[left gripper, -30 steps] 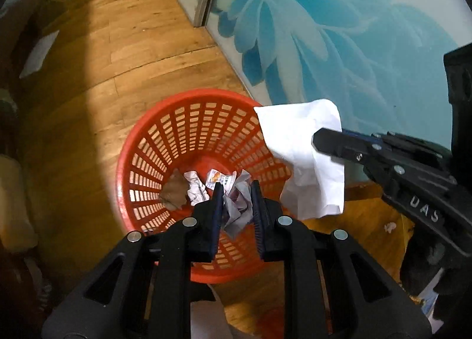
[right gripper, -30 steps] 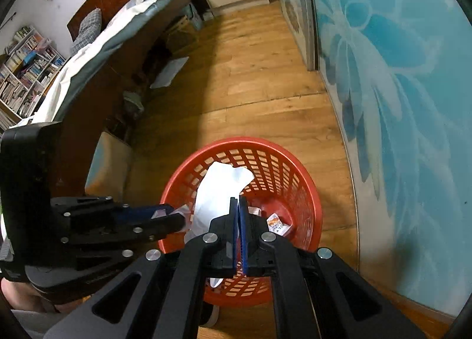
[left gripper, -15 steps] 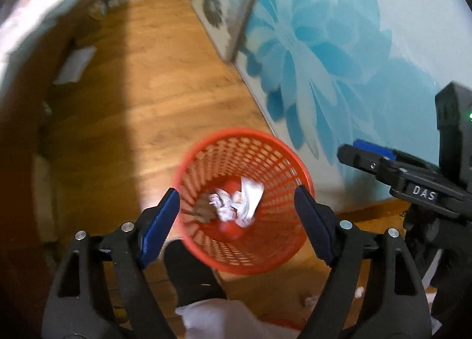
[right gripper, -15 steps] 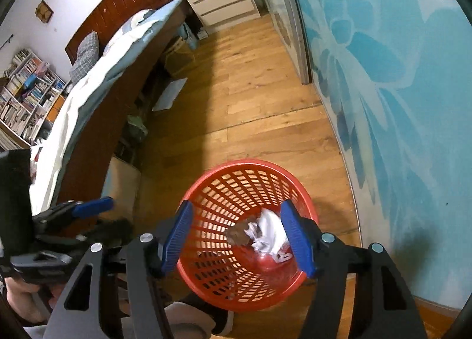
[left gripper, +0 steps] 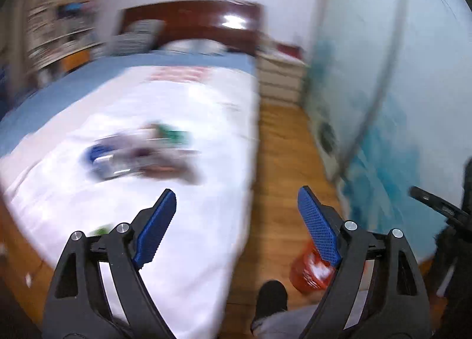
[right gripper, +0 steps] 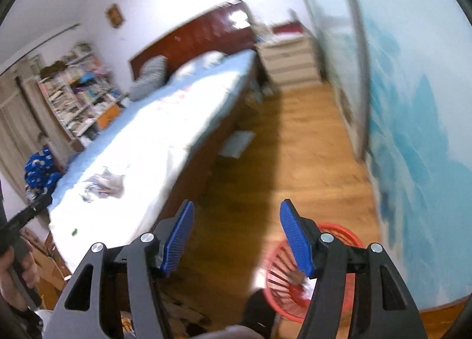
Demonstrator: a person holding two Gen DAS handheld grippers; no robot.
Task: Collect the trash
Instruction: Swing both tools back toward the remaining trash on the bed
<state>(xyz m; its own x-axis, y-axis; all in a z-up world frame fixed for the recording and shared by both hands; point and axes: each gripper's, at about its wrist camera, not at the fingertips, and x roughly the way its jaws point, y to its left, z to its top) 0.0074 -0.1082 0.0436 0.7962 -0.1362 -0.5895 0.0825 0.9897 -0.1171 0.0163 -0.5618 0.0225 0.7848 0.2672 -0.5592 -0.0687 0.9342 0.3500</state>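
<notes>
Your left gripper [left gripper: 236, 221] has its blue pads [left gripper: 156, 228] spread wide and opening further, with nothing between them. Your right gripper [right gripper: 236, 238] also stands well apart and empty. The red basket [right gripper: 348, 235] sits on the wooden floor [right gripper: 295, 147] low beside the right gripper, against the blue flower wall [right gripper: 413, 132], with pale scraps already inside.

The next trash looks to be the blurred heap of wrappers [left gripper: 141, 156] on the white sheet of the bed [left gripper: 177, 103], on the far side of the floor strip from the basket. Judging by the blur, slow your hands before you reach it. Approach the heap from above with the left pads kept wide, pick one loose piece at its edge, and avoid pinching the sheet. Keep the right gripper closer to the basket, so the two do not collide over the heap.
</notes>
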